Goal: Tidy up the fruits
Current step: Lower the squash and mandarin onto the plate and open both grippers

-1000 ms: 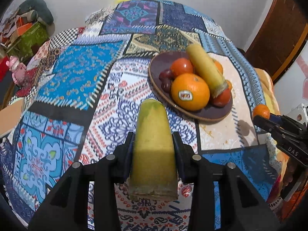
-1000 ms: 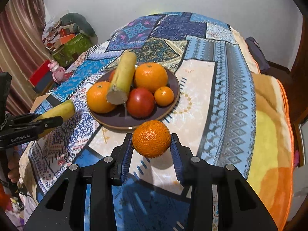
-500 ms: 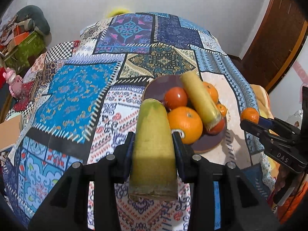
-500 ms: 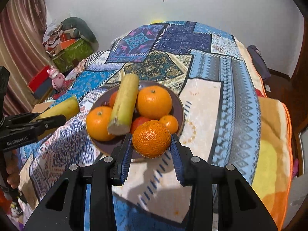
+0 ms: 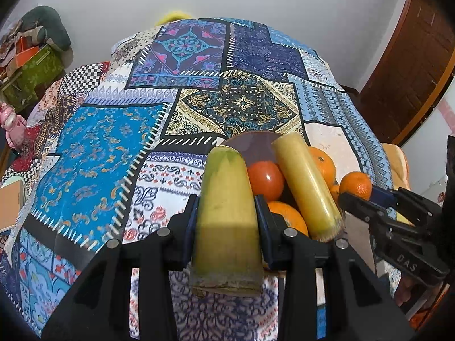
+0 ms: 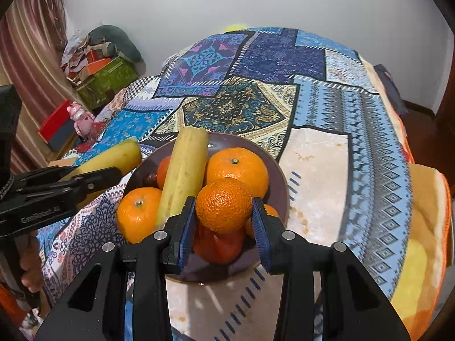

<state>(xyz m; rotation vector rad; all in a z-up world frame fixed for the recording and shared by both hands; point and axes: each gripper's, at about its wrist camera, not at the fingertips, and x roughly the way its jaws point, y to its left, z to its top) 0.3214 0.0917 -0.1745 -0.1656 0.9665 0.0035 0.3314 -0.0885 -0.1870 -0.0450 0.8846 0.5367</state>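
plate point(image 6: 280, 182) nearer, mandarin point(image 6: 223, 209) seemingly clamped in right claw point(image 6: 223, 221)

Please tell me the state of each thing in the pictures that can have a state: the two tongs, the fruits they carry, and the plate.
Left tongs: shut on the yellow-green stalk piece.
Yellow-green stalk piece: held, off the cloth.
Right tongs: shut on the mandarin.
Mandarin: held above the plate.
Plate: resting on the patchwork cloth, loaded with fruit.
Second stalk piece: lying across the plate's fruit.
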